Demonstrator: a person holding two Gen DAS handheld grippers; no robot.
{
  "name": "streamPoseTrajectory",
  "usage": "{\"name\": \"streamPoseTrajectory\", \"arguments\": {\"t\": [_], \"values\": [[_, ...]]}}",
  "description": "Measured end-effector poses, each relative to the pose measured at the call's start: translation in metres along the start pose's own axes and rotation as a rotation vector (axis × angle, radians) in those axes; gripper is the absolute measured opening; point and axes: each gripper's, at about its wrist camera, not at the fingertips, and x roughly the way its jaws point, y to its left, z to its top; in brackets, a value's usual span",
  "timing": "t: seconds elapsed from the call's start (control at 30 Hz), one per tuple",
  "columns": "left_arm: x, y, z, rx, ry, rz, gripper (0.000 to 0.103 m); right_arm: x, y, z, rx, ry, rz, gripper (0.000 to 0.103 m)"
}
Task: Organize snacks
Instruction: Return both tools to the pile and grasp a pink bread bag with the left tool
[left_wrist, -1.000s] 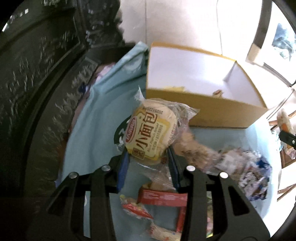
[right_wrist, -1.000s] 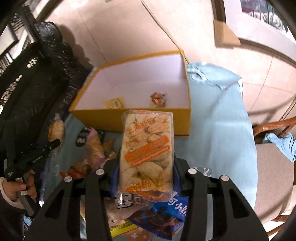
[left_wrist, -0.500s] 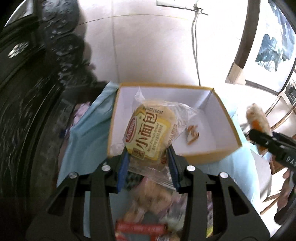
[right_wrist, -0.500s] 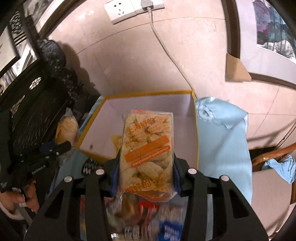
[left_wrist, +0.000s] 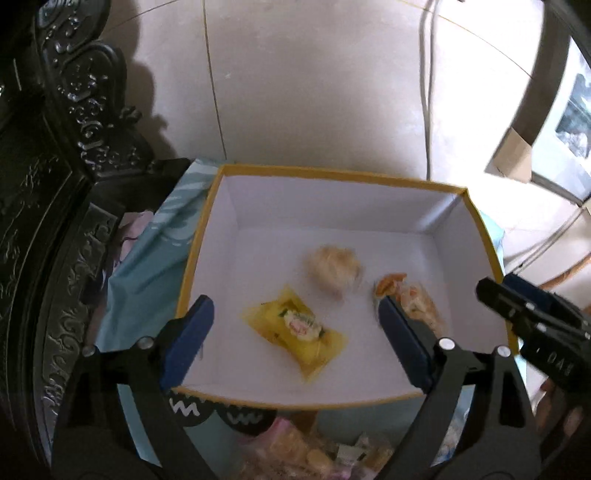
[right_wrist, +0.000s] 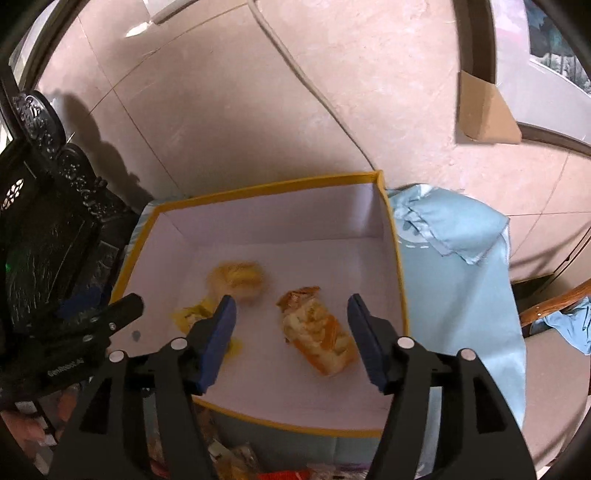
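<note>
A yellow-rimmed box with a white inside (left_wrist: 334, 171) (right_wrist: 266, 190) stands on the blue cloth. In it lie a yellow snack packet (left_wrist: 295, 326) (right_wrist: 190, 314), a blurred bread bun packet (left_wrist: 332, 267) (right_wrist: 238, 280) and an orange-labelled biscuit pack (right_wrist: 317, 334) (left_wrist: 415, 302). My left gripper (left_wrist: 295, 343) is open and empty above the box's near part. My right gripper (right_wrist: 290, 339) is open and empty above the biscuit pack. The right gripper's body shows at the right of the left wrist view (left_wrist: 532, 325).
More loose snack packets (left_wrist: 325, 454) (right_wrist: 229, 461) lie on the blue tablecloth (right_wrist: 461, 277) in front of the box. A dark carved cabinet (left_wrist: 44, 221) stands at the left. A tiled wall is behind. A chair (right_wrist: 554, 306) is at the right.
Both grippers have moved over the box and opened. The bun packet has dropped from the left gripper and the biscuit pack from the right; both now lie in the box.
</note>
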Motion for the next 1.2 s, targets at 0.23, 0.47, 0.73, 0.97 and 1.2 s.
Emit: {"name": "streamPoseTrajectory", "arguments": {"t": [0.23, 0.47, 0.73, 0.97, 1.2], "values": [[-0.032, 0.014, -0.033, 0.01, 0.019, 0.015, 0.092, -0.034, -0.012, -0.029, 0.011, 0.015, 0.012, 0.068], [-0.067, 0.025, -0.076, -0.035, 0.047, 0.032, 0.094, -0.076, -0.018, -0.073, 0.009, 0.021, 0.016, 0.068], [-0.046, 0.013, -0.132, -0.022, 0.154, 0.017, 0.094, -0.093, -0.031, -0.138, 0.023, 0.096, 0.01, 0.068], [-0.006, 0.004, -0.141, -0.084, 0.206, 0.036, 0.094, -0.103, -0.037, -0.166, 0.029, 0.121, 0.013, 0.068], [0.033, -0.008, -0.14, -0.081, 0.251, 0.05, 0.059, -0.101, -0.044, -0.181, 0.031, 0.149, 0.005, 0.068]]}}
